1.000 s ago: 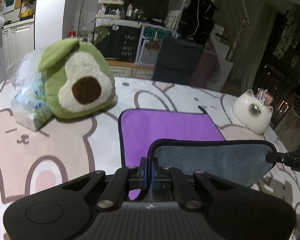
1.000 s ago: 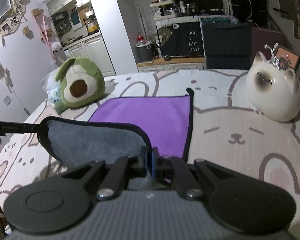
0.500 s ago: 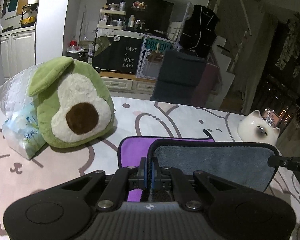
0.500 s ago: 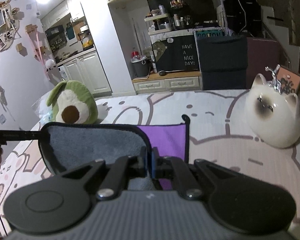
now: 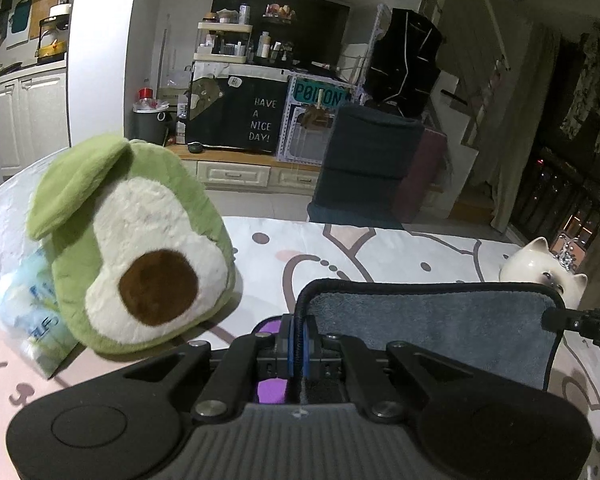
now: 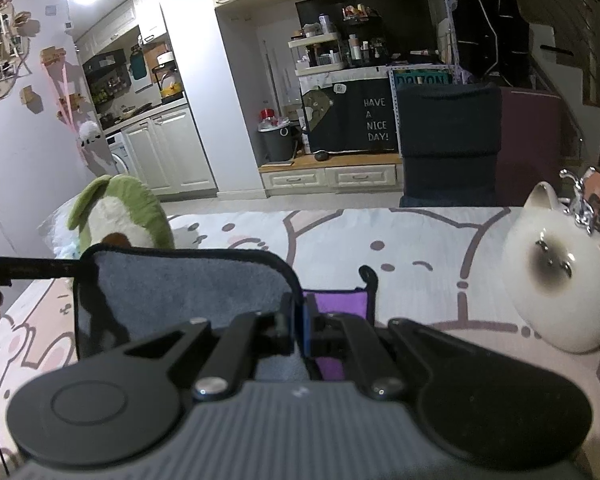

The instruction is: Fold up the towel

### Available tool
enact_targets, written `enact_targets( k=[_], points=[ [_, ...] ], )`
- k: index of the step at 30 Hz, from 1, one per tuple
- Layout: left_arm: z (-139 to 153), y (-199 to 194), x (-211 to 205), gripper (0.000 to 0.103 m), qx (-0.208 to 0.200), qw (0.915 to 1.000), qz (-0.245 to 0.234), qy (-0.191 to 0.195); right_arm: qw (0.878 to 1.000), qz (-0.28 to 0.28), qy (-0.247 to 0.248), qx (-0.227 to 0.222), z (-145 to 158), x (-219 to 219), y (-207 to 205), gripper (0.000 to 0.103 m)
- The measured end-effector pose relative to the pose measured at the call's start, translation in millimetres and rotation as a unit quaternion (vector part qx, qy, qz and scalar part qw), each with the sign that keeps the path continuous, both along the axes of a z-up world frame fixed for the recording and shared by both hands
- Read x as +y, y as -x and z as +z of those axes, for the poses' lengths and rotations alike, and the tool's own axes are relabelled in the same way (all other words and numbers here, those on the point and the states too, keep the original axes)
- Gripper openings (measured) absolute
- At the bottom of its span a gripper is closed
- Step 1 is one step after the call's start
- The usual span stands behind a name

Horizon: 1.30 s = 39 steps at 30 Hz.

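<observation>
Towel (image 5: 432, 332), grey side up over purple, black-edged, stretched taut between both clamped jaws above the counter (image 5: 380, 252).

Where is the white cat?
The cat sits on the table's right side, right of the towel; in the left view it peeks past the towel's far right corner.

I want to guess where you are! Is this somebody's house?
Probably yes, a home: kitchen cabinets behind, an avocado plush and a cat figurine on a cartoon tablecloth.

Avocado plush (image 5: 132, 248) crowds left; cat figurine (image 6: 560, 280) right; bare tablecloth (image 6: 420, 248) between.
</observation>
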State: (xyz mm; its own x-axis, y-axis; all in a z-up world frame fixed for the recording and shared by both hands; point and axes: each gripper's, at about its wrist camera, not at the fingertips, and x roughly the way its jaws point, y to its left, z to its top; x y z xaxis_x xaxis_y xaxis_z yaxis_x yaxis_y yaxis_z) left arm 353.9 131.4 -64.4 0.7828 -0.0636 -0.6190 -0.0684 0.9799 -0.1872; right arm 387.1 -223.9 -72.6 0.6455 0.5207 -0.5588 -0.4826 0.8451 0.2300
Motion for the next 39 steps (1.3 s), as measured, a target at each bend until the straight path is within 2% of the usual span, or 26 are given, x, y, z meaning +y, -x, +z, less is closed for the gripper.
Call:
enact_targets(
  k=[9,20,27,33,36,37,38,39],
  points=[
    [-7.3,-34.1,4.0,0.004,0.008,1.0,0.004,-0.004,1.0,-0.008,0.006,0.003,-0.4,6.9,-25.5,0.005],
    [-24.6,-62.4,8.8,0.004,0.036,0.9992,0.016,-0.003,0.999,-0.014,0.03,0.012,-6.1,22.5,-46.9,0.005],
    [-37.0,-77.3,5.5,0.004,0.073,0.9969,0.021,-0.021,0.998,-0.015,0.058,0.037,-16.6,30.7,-61.2,0.005],
    [-44.6,-82.2,11.5,0.004,0.077,0.9966,0.026,-0.015,0.996,-0.013,0.07,0.048,-22.6,40.5,-70.1,0.005],
    [-48.4,-86.4,12.2,0.009,0.089,0.9956,0.03,-0.003,0.995,-0.013,0.078,0.053,-26.0,41.0,-72.7,0.006],
    [-49.7,-87.4,12.4,0.017,0.094,0.9951,0.03,-0.001,0.995,-0.012,0.077,0.057,-27.3,40.7,-74.4,0.008],
    [-51.4,-89.0,12.0,0.032,0.099,0.9946,0.032,0.001,0.995,-0.008,0.077,0.064,-28.9,41.0,-76.1,0.014],
    [-52.0,-89.0,11.5,0.039,0.102,0.9942,0.033,-0.002,0.995,-0.006,0.076,0.071,-30.2,40.7,-77.7,0.02]
  ],
)
